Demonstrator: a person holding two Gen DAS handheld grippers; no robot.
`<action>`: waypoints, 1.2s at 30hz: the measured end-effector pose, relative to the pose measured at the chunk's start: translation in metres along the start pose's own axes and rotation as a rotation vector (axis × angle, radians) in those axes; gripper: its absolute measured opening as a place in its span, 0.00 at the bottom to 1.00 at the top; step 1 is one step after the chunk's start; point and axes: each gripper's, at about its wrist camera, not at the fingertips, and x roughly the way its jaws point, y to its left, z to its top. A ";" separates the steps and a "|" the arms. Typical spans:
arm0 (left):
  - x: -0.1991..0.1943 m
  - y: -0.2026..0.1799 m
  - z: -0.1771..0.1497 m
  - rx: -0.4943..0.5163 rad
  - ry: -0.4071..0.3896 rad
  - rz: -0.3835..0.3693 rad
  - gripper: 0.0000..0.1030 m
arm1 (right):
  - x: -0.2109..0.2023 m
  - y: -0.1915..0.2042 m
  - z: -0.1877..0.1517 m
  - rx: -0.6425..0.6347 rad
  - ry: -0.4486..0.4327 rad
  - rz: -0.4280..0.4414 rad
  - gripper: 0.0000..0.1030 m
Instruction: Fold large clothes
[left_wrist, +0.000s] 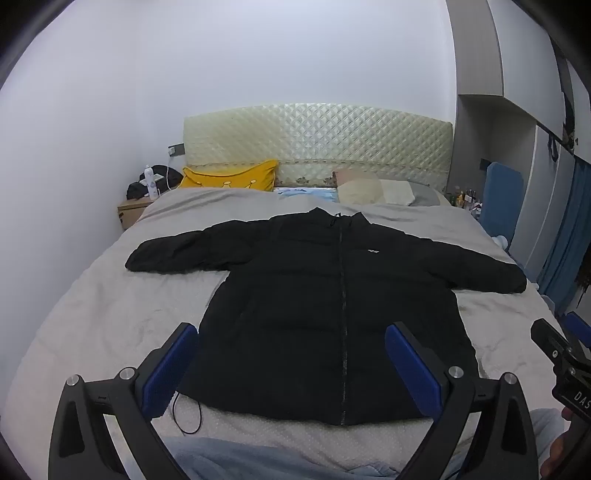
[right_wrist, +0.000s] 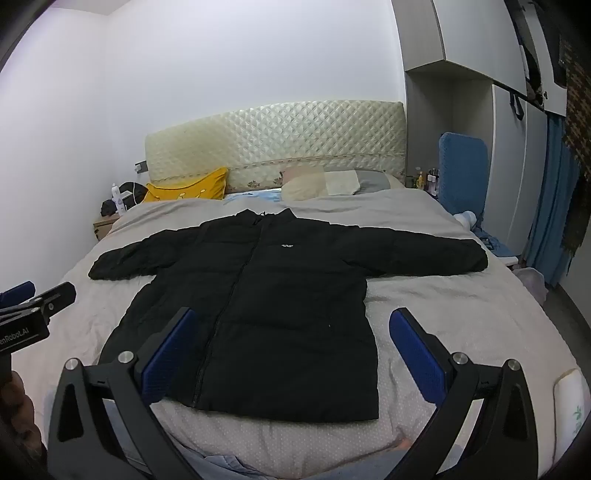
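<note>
Jacket (left_wrist: 332, 314), black and padded, lies face up and spread flat on the bed (left_wrist: 92, 314), its zip closed down the middle, its collar toward the headboard (left_wrist: 317, 144) and its hem toward the near edge. Both sleeves stretch out sideways across the grey cover. A small white label shows on the chest, and a thin black cord trails from the hem at the near left corner.

Left gripper (left_wrist: 291, 365) hangs above the near part of the jacket with its 2 blue-padded fingers (left_wrist: 170, 373) spread wide apart, grasping nothing. Right gripper (right_wrist: 291, 358) hangs likewise over the jacket's right side and the cover beside it, its 2 fingers (right_wrist: 417, 354) also spread wide and holding nothing. Each gripper shows at the edge of the other's view, so they sit side by side near the foot of the bed.

At the head of the bed a yellow pillow (left_wrist: 229, 175) leans against the headboard, with a beige pillow (left_wrist: 360, 188) lying further right. A nightstand (left_wrist: 135, 210) stands at the left of the bed with a white bottle (left_wrist: 150, 181) and dark items on it. Grey wardrobes (right_wrist: 461, 110) rise on the right wall beside a blue panel (right_wrist: 461, 173)
</note>
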 end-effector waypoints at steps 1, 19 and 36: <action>0.000 -0.001 0.000 0.001 -0.001 -0.002 0.99 | 0.000 0.000 0.000 -0.001 0.000 0.000 1.00; 0.007 0.005 -0.005 0.002 0.013 -0.003 0.99 | 0.003 -0.004 -0.007 -0.008 0.020 -0.008 1.00; 0.006 0.002 -0.007 0.006 0.009 0.002 0.99 | 0.002 -0.006 -0.006 -0.005 0.029 -0.013 1.00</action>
